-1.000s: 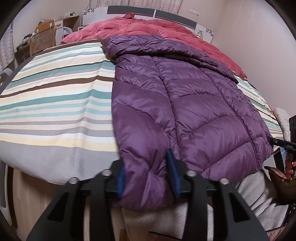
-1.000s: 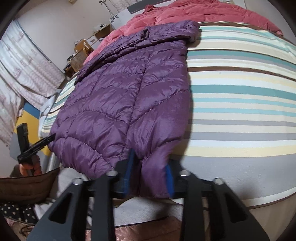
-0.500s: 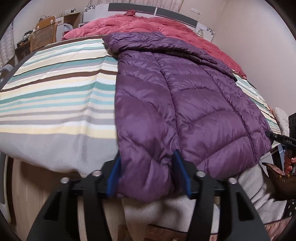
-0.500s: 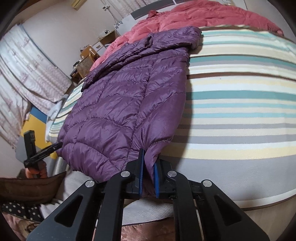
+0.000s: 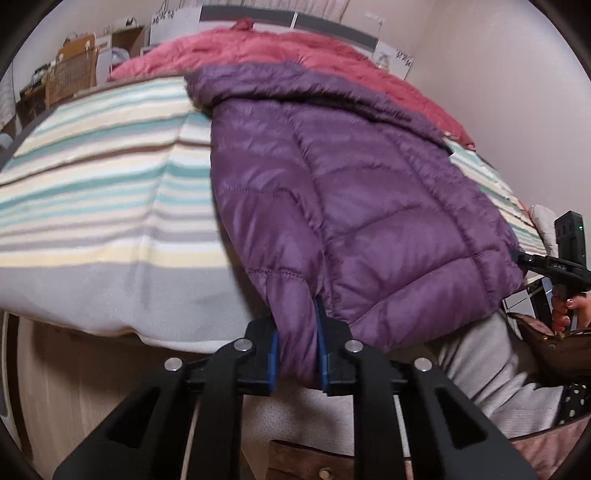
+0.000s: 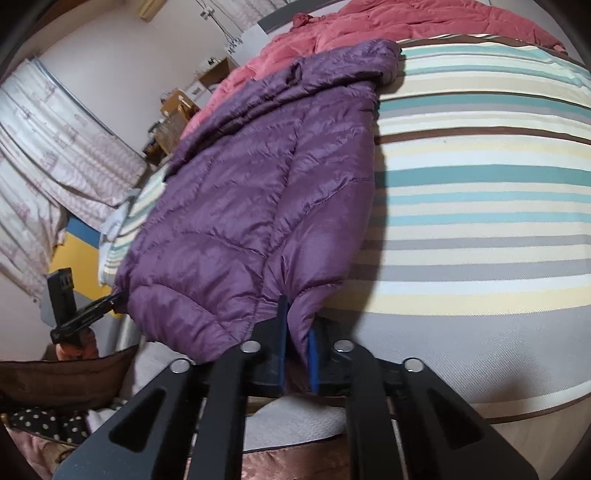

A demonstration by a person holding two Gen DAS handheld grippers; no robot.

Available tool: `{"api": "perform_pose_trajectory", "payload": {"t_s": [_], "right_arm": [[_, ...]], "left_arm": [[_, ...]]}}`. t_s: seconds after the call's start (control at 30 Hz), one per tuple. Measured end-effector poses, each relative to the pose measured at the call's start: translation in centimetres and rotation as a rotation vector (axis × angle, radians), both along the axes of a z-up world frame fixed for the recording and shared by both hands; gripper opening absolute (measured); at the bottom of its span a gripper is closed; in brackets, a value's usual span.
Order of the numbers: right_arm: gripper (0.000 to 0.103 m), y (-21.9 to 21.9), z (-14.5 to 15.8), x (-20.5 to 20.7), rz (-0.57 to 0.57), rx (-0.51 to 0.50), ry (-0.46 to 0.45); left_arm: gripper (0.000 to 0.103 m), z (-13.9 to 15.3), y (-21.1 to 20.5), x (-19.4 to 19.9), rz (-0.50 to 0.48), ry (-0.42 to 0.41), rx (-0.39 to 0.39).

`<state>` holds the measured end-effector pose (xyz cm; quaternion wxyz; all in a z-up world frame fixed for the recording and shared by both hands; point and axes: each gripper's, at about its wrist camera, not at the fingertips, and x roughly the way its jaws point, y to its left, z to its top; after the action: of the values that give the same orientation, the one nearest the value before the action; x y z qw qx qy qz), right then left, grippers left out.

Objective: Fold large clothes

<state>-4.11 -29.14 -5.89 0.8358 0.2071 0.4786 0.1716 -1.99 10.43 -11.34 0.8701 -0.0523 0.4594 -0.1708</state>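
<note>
Left wrist view shows the left gripper (image 5: 297,350) with its blue-padded fingers (image 5: 274,356) pinching a fold of the hem of a purple quilted jacket (image 5: 362,206), near that hem's left end. The jacket lies lengthwise on a bed (image 5: 92,192) covered with a striped sheet in teal, cream, grey and brown, its hem hanging just over the near edge of the bed and its hood (image 5: 266,83) pointing toward the far edge. Beyond the hood a red quilted garment (image 5: 295,48) is spread across the far part of the bed, the hood resting against it. At the right side of this view the right gripper (image 5: 517,254) meets the other end of the hem, with the person's hand (image 5: 570,310) on its handle; its tips are hidden by the fabric there.

Right wrist view shows the right gripper (image 6: 297,350) with its fingers (image 6: 314,354) closed on a thin fold of the jacket (image 6: 266,192) at the hem's right end, by the near edge of the bed (image 6: 480,229). The hood (image 6: 354,62) lies toward the far edge, against the red garment (image 6: 406,18). At the left side the left gripper (image 6: 118,297) touches the opposite end of the hem. Patterned curtains (image 6: 44,147) hang beyond the bed's left edge, and wicker furniture (image 6: 173,122) stands near the far left corner
</note>
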Motion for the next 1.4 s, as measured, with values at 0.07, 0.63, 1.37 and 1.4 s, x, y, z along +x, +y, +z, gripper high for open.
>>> {"api": "perform_pose_trajectory", "payload": {"t_s": [0.07, 0.63, 1.37, 1.4], "right_arm": [[0.007, -0.5, 0.6, -0.3, 0.001, 0.028, -0.017], [0.004, -3.3, 7.3, -3.9, 0.045, 0.298, -0.173], [0.004, -6.1, 16.2, -1.9, 0.033, 0.563, -0.403], [0.004, -6.2, 16.3, -1.2, 0.025, 0.562, -0.402]], "left_arm": [[0.013, 0.9, 0.3, -0.5, 0.005, -0.021, -0.022], [0.008, 9.3, 2.6, -5.5, -0.006, -0.174, -0.246], [0.009, 16.5, 7.5, -1.8, 0.081, -0.299, -0.503], [0.009, 16.4, 7.6, -0.7, 0.087, -0.288, -0.509]]}}
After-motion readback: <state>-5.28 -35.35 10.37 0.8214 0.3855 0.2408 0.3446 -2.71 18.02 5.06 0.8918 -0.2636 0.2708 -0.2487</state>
